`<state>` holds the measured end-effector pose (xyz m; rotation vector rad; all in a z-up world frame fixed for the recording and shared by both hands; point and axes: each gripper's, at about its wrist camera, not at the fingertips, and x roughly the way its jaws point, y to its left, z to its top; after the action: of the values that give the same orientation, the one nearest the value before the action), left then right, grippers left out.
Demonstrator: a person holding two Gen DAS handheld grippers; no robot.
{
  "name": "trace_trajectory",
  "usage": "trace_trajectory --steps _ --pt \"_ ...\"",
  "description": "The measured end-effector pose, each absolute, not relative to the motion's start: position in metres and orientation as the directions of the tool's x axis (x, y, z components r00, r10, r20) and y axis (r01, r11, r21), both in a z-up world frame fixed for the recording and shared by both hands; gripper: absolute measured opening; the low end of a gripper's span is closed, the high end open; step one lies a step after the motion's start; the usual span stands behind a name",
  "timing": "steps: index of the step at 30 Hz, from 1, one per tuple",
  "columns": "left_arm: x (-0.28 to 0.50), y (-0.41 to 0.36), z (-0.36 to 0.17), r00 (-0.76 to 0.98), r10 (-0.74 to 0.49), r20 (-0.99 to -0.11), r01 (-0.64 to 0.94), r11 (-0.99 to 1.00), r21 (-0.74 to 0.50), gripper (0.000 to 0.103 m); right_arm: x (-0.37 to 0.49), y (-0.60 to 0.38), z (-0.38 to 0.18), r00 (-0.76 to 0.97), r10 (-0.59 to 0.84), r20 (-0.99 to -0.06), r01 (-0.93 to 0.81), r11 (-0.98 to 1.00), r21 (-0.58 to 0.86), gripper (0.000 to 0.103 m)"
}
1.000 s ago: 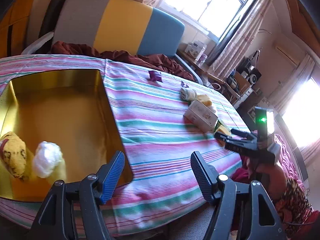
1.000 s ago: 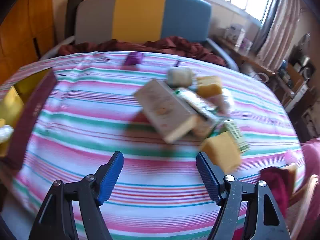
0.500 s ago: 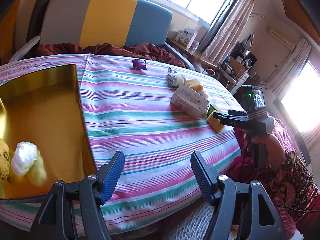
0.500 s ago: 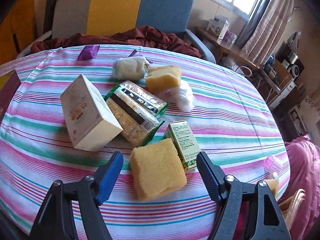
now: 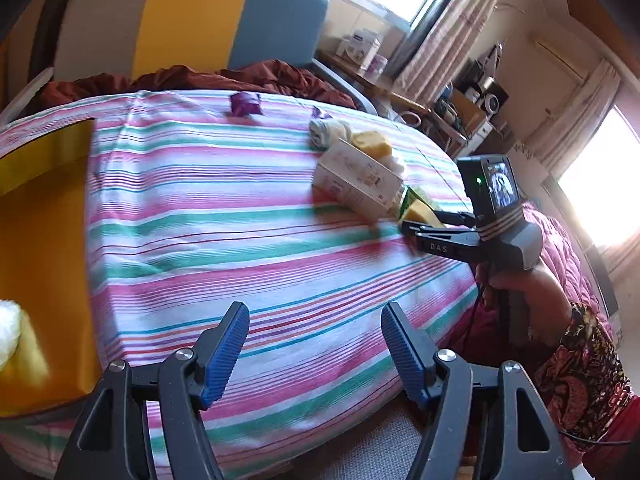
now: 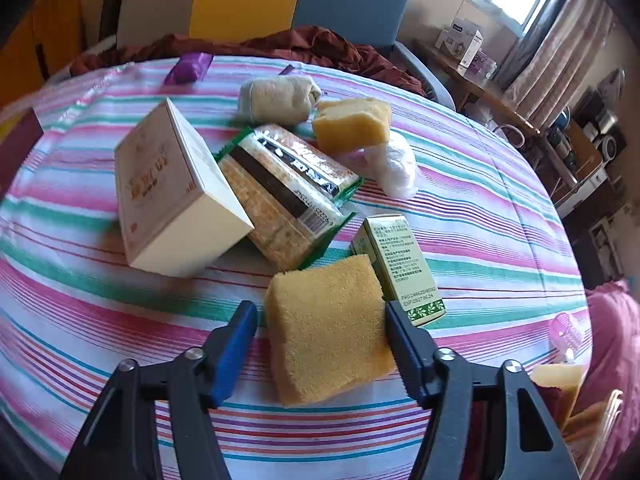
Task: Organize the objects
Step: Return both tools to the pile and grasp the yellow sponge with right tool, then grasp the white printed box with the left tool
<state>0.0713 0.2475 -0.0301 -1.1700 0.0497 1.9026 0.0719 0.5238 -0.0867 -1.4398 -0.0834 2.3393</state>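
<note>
A yellow sponge (image 6: 328, 328) lies on the striped tablecloth (image 6: 480, 208) near its front edge. My right gripper (image 6: 320, 338) straddles it and its jaws are closing. The right pad touches the sponge's side, while a small gap shows at the left pad. In the left wrist view, the right gripper (image 5: 422, 220) reaches over that sponge (image 5: 420, 210), held by a person's hand (image 5: 516, 284). My left gripper (image 5: 316, 352) hangs open over bare cloth with nothing between its fingers. The gold tray (image 5: 40, 240) sits at the left with a white ball (image 5: 8, 332) in it.
Behind the sponge lie a small green box (image 6: 400, 264), a cracker packet (image 6: 280, 196), a cream box (image 6: 168, 184), a second sponge (image 6: 352, 122), a rolled cloth (image 6: 276, 98), a white plastic wad (image 6: 394, 164) and a purple packet (image 6: 188, 68). A striped chair (image 5: 192, 20) stands beyond the table.
My right gripper came down over the near sponge and its jaws narrowed around it. My left gripper swung right, so the gold tray slid toward the left edge of its view.
</note>
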Motion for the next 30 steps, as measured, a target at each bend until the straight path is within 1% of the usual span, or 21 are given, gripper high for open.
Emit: trace_trajectory --steps 8,18,20,21,23,26,30 --pt "0.066 0.283 -0.042 -0.116 0.644 -0.756 -0.69 -0.6 -0.405 0.069 0.073 0.525 -0.085 -0.392 0.357 -0.848 -0.299 -0.921 -0.25 0.055" --pt "0.047 0.322 -0.048 -0.086 0.639 -0.764 -0.646 -0.62 -0.446 0.07 0.077 0.527 -0.078 -0.407 0.346 -0.845 -0.324 -0.92 -0.22 0.054" --pt "0.043 0.327 -0.048 -0.083 0.644 -0.761 -0.633 -0.623 -0.459 0.073 0.078 0.529 -0.077 -0.41 0.339 -0.847 -0.336 -0.919 -0.206 0.054" --pt "0.04 0.331 -0.048 -0.084 0.649 -0.756 -0.621 -0.628 -0.469 0.078 0.079 0.53 -0.077 -0.411 0.336 -0.848 -0.342 -0.919 -0.198 0.054" --pt "0.035 0.336 -0.047 -0.09 0.659 -0.747 -0.592 -0.639 -0.492 0.082 0.08 0.533 -0.076 -0.413 0.327 -0.85 -0.355 -0.917 -0.18 0.054" --pt "0.026 0.346 -0.047 -0.068 0.681 -0.729 -0.555 -0.633 -0.54 0.082 0.081 0.535 -0.074 -0.417 0.318 -0.852 -0.366 -0.916 -0.163 0.054" --pt "0.013 0.364 -0.052 -0.038 0.681 -0.731 -0.516 -0.64 -0.57 0.082 0.082 0.536 -0.074 -0.418 0.31 -0.854 -0.375 -0.915 -0.148 0.054"
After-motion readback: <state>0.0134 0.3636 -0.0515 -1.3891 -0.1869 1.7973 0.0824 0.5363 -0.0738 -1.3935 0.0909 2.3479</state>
